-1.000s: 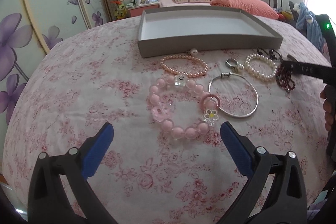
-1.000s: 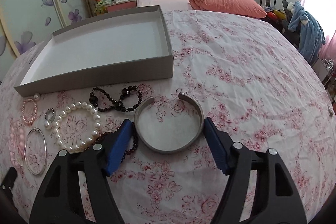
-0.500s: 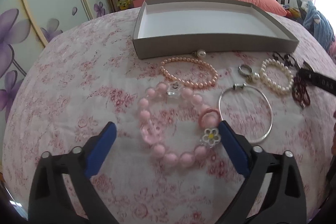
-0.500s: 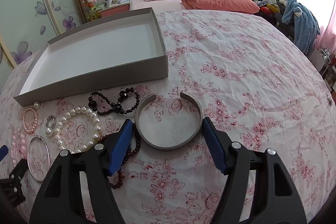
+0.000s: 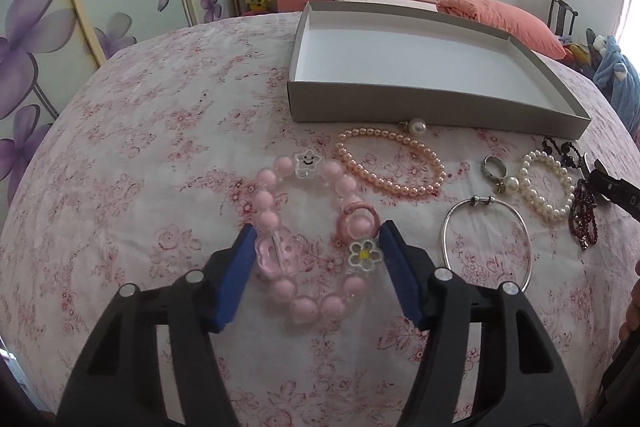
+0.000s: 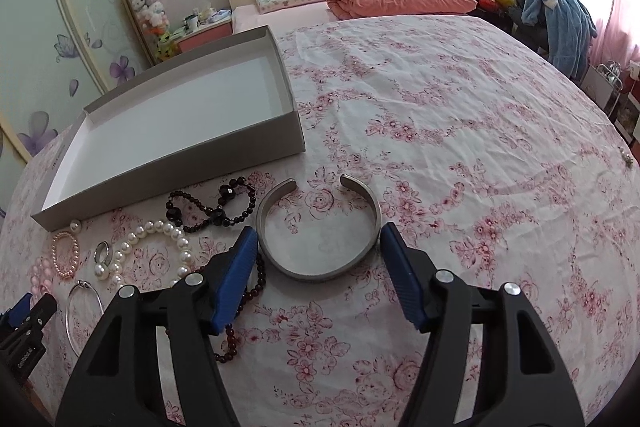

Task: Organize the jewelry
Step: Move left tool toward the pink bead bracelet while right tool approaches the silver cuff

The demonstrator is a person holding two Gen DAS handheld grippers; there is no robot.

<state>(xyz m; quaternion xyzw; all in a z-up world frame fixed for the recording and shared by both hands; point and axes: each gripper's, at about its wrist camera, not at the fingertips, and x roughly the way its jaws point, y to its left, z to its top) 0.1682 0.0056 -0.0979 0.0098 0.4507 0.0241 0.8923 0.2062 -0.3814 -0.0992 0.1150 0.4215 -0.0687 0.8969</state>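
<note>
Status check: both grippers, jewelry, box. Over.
Left gripper closing around pink bead bracelet. Right gripper closing around silver cuff, dark beads under one finger. Box holds nothing.

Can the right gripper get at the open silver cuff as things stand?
Probably yes. The right gripper already straddles the silver cuff, its jaws closing with a small gap on either side. Only the dark red bead strand lies under the left finger and might get caught.

Bed cover: white with pink-red floral print; shallow cardboard box: grey outside, white inside. Chunky bead bracelet pink with a white-yellow flower charm; open metal cuff bangle plain silver-grey. Pads on the black hand-held gripper are blue.
</note>
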